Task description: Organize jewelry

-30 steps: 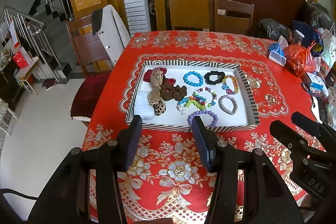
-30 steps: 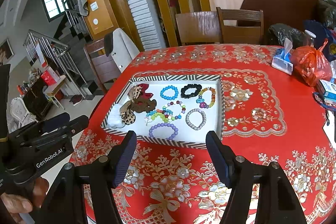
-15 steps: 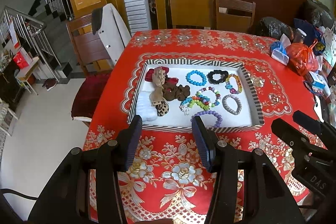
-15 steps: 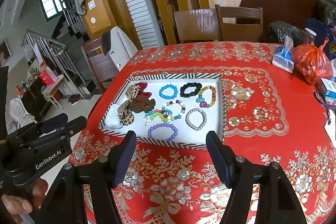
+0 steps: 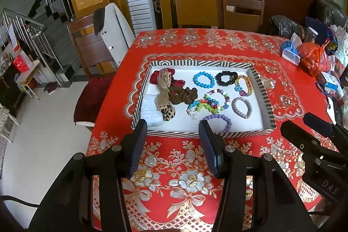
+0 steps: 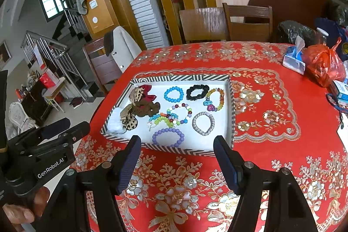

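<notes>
A striped-rim white tray lies on the red tablecloth. It holds several bead bracelets: blue, purple, silver, multicoloured, amber. A black scrunchie and a pile of fabric hair bows lie there too. My left gripper is open and empty, above the tray's near edge. My right gripper is open and empty, also just short of the tray.
A red plastic bag, a tissue pack and assorted clutter sit at the table's right side. Wooden chairs stand behind the table and one with a coat at the left. A staircase is far left.
Both grippers have drawn back slightly and risen, so the tray sits a little farther and higher in both views. Both grippers stay open and empty.
</notes>
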### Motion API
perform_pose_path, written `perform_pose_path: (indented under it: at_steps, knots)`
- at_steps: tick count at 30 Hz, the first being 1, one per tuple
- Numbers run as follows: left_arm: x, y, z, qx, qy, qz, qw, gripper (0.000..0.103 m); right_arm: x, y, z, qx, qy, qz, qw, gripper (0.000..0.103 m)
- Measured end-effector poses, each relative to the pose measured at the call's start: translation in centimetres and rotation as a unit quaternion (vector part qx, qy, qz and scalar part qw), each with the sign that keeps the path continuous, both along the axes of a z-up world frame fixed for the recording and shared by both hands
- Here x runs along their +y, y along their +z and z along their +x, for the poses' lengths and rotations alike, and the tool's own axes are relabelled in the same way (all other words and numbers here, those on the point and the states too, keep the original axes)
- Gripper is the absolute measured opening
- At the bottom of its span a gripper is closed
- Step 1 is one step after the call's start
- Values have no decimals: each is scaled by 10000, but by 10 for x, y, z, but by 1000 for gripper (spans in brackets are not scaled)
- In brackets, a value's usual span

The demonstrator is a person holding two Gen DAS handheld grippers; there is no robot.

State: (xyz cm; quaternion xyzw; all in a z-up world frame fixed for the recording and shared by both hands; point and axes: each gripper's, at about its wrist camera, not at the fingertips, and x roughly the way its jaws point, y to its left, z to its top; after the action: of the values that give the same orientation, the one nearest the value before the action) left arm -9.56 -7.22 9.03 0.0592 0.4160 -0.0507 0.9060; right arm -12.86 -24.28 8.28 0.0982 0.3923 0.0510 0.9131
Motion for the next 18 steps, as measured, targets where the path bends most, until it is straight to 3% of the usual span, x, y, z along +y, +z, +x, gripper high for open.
perform_pose_path:
  at_steps: [18]
  knots:
    - [0,-5,5,16,46,32,10000,49,3,-6,8,86,61,20,9999,68]
